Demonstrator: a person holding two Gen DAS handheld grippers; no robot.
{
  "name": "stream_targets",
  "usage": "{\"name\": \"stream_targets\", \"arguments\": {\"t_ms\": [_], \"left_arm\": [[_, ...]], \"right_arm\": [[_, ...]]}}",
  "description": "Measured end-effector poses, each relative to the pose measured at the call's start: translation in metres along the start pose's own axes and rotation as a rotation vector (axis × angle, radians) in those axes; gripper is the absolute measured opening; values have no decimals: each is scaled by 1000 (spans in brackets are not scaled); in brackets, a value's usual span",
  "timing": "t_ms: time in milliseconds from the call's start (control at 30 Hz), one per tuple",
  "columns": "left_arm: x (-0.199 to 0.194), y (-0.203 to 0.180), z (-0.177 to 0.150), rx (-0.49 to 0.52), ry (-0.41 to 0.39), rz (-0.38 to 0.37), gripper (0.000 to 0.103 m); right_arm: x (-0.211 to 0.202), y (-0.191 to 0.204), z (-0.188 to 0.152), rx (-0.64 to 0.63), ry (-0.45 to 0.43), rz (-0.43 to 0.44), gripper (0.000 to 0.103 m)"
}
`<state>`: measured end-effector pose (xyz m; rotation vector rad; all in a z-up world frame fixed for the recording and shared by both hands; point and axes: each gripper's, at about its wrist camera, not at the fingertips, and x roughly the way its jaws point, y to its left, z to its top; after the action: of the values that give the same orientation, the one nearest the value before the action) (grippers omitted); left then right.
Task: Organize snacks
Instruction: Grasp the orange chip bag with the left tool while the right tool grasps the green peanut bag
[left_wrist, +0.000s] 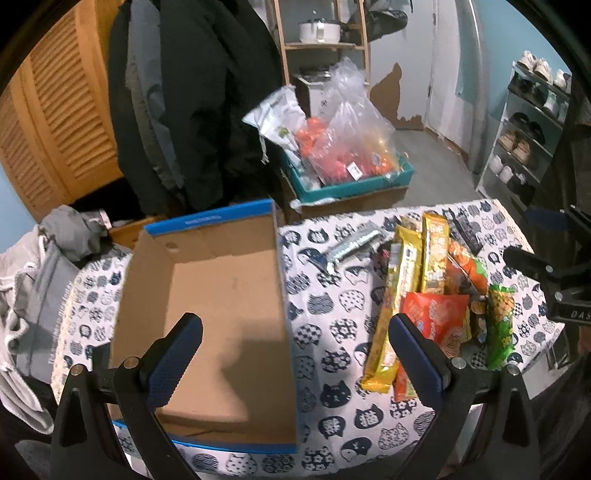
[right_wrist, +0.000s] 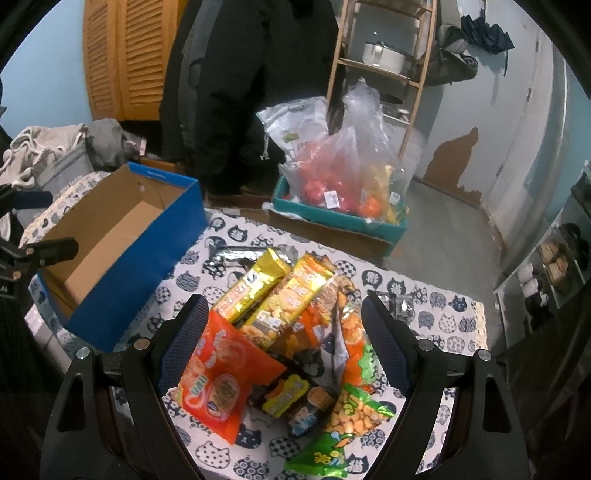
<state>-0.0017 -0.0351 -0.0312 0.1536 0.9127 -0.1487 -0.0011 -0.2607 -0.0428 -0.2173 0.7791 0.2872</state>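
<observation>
Snacks (right_wrist: 280, 332) piled beside empty box (left_wrist: 221, 288); both grippers apparently open.

- Open from above: cardboard box (left_wrist: 221, 295), floor bare, walls upright all round.
- Bare strip of cat-print cloth (left_wrist: 325, 332) between box and snack pile (right_wrist: 280, 332).
- Crowded right: packets overlapping, touching.

A lived-in home entryway: dark coats (left_wrist: 207, 96) hang ahead of the fingers beside a louvred wooden door (left_wrist: 62, 122), a shoe rack (left_wrist: 532, 125) stands off to the right, and a cooking pot (left_wrist: 319, 29) sits on a wooden shelf (left_wrist: 325, 44).
</observation>
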Motion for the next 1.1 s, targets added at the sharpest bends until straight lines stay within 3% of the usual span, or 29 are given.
{"name": "stream_targets", "arguments": {"t_ms": [633,900,1100], "left_arm": [[54,-96,-16,110,185,-119,102],[86,-128,-30,84,295,-135,102],[99,-143,-36,69,321,-133,102]], "right_arm": [[36,-70,-68,169,222,-94,83],[59,-94,-101,265,318,-70,83],[75,-97,-118,291,382,-49,83]]}}
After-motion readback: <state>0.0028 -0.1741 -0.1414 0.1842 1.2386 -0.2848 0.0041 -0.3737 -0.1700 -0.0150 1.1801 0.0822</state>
